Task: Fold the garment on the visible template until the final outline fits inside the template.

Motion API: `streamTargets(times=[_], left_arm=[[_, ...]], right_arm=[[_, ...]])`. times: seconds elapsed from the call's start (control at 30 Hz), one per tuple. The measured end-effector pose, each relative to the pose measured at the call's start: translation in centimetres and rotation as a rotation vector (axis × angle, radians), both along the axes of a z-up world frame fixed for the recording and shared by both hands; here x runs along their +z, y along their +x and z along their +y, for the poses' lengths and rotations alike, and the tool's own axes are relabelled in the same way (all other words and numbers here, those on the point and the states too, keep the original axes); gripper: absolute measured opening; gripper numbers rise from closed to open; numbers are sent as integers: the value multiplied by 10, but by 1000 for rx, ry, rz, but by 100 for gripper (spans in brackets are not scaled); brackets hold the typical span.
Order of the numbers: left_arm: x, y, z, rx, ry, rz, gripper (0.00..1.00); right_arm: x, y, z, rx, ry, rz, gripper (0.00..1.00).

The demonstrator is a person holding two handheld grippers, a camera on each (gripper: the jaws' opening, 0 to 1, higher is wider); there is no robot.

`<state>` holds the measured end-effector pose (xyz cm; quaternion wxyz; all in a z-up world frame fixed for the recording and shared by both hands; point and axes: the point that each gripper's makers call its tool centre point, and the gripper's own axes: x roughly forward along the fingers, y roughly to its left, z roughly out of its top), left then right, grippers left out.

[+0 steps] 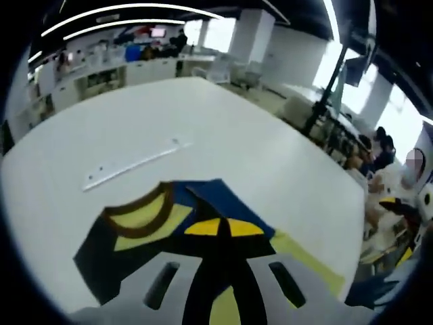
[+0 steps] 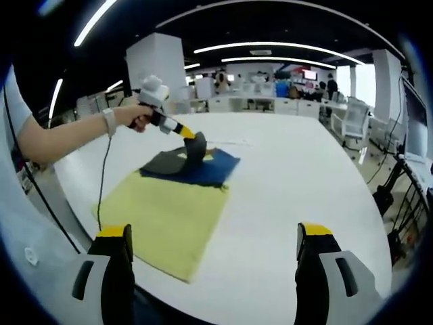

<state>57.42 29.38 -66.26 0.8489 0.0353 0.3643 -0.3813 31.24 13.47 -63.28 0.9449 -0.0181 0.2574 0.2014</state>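
white table (image 2: 298, 183) bears yellow template (image 2: 166, 220), garment (image 2: 203, 169), ruler (image 1: 135, 161).

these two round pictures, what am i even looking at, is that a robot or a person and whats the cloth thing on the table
It is a person, not a robot. They hold a two-jaw gripper in each hand, and each gripper carries a fisheye camera, hence the round pictures.

The right gripper view looks past the right gripper, whose jaws stand wide apart and hold nothing. Further out, the person's hand holds the left gripper down on a dark blue garment. The garment lies at the far end of a yellow sheet, the template, on a white table.

The left gripper view shows the same garment up close: dark blue with yellow panels and a brown collar, its jaws closed on the fabric. A pale strip lies beyond.
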Motion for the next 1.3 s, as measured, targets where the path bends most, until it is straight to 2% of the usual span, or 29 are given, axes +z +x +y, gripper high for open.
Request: streamTargets(times=[0.47,1.3], left_arm=[[-26,-15,-22,-7,17,64,0],[-63,-25,-63,-42,26,167,0]], right_arm=[[-9,6,3,43,-12,26,100],[-20,17,-18,64,-3,56,100]])
